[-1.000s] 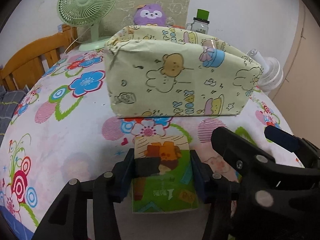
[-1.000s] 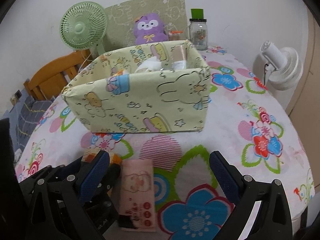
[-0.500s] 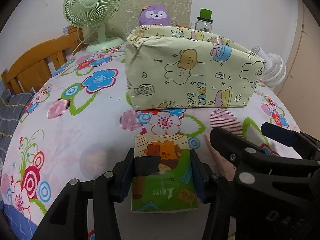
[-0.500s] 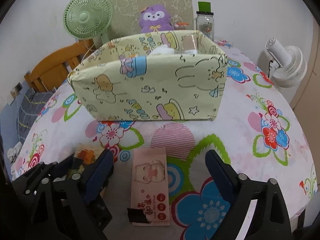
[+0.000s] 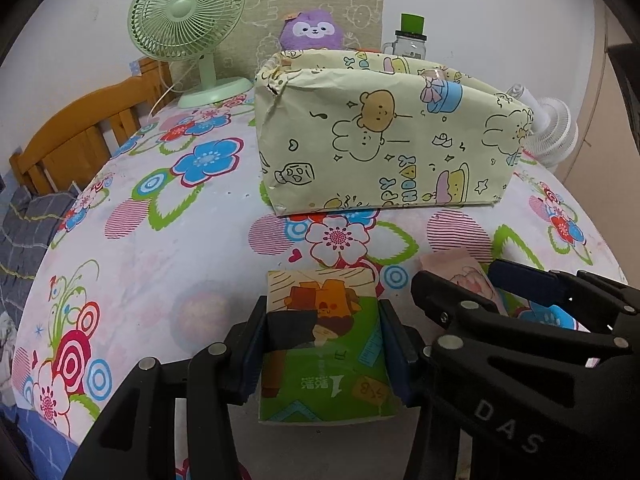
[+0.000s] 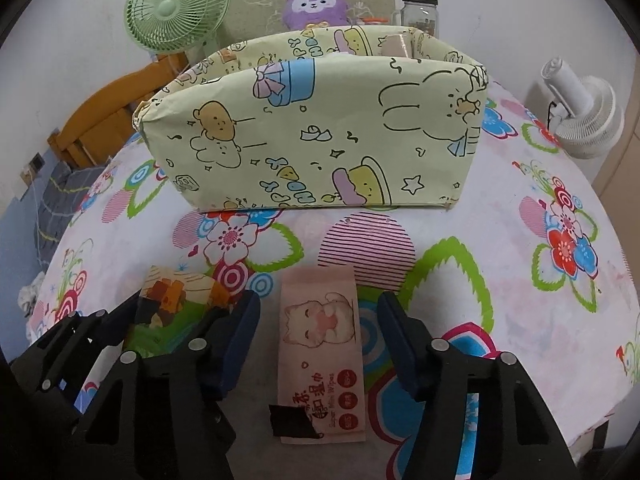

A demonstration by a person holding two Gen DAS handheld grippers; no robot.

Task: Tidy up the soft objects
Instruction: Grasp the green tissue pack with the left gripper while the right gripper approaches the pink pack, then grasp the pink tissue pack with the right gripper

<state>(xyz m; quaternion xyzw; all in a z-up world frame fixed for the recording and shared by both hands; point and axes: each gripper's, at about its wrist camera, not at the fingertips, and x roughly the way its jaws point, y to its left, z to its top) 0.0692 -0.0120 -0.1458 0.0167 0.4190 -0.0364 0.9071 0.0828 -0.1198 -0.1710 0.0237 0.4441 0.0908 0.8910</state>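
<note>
Left wrist view: we are clamping our left claw (image 5: 322, 344) on the green tissue pack (image 5: 325, 344), in front of the paper box (image 5: 384, 140), ready to lift. Right of it, our right claw (image 6: 318, 334) is closing around the pink wipes pack (image 6: 322, 344), not yet touching.

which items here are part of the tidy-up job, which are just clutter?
In play:
- green tissue pack, clamped in left gripper
- pink wet wipes pack, right gripper closing around it
- cartoon-print box

Bystanders:
- green desk fan
- white fan
- purple plush
- glass jar
</note>
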